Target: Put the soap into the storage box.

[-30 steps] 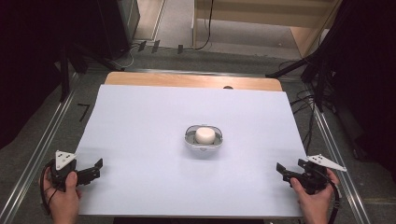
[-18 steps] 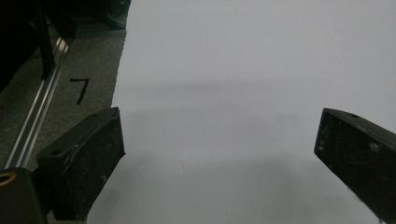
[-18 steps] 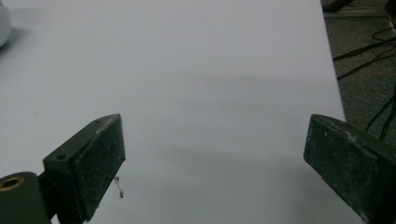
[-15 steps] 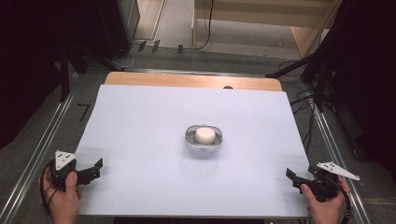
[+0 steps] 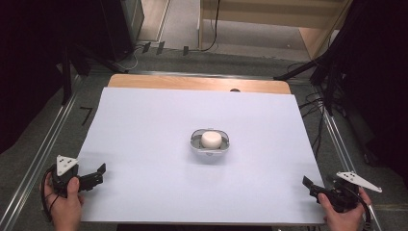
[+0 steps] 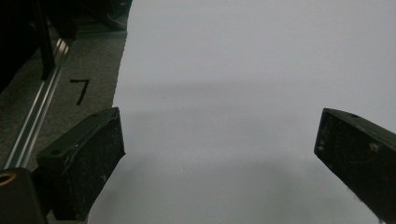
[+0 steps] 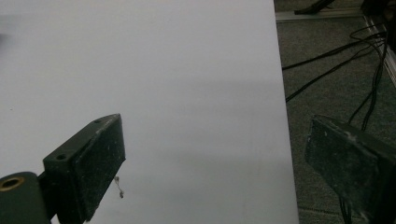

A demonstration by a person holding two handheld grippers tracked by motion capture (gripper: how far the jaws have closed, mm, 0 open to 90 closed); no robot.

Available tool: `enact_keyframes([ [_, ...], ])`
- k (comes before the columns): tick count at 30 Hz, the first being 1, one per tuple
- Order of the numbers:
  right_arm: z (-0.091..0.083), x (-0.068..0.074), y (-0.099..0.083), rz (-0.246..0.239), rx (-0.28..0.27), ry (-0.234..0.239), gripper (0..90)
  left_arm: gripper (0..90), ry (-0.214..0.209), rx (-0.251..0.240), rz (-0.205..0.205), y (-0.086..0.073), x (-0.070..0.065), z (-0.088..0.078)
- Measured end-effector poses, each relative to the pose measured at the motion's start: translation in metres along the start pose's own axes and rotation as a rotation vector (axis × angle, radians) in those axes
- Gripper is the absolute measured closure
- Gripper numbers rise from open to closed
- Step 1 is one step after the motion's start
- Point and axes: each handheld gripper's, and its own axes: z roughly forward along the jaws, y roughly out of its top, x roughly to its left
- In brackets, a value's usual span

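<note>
One white puck (image 5: 210, 139) sits upright in bowl (image 5: 210, 149).

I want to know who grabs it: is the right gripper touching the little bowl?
Apart. The high view shows the right gripper at the table's near corner, the bowl mid-table, bare white surface between.

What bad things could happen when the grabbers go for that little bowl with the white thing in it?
1. The bowl looks clear and small, sitting loose on the smooth white sheet; a nudge from one jaw might slide it away.
2. The white piece sticks up above the rim, so tipping the bowl could roll it out.
3. The right gripper sits at the table's edge near cables; its own cable might snag.
</note>
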Motion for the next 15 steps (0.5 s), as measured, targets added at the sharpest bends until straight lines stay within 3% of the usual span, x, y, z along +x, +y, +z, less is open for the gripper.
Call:
enact_keyframes([
  [6, -0.0010, -0.0036, 0.0000, 0.002, -0.007, -0.014, 5.9, 2.1, 0.001, -0.005, -0.005, -0.0002, 0.0004, -0.0005],
  [9, -0.0015, -0.0056, -0.0021, 0.037, -0.025, 0.006, 5.9, 2.1, 0.006, -0.004, -0.009, -0.0002, 0.0006, -0.0007],
  [15, 0.0019, -0.0063, -0.0053, 0.046, -0.030, 0.014, 5.9, 2.1, 0.007, -0.002, -0.007, -0.0001, 0.0007, -0.0004],
])
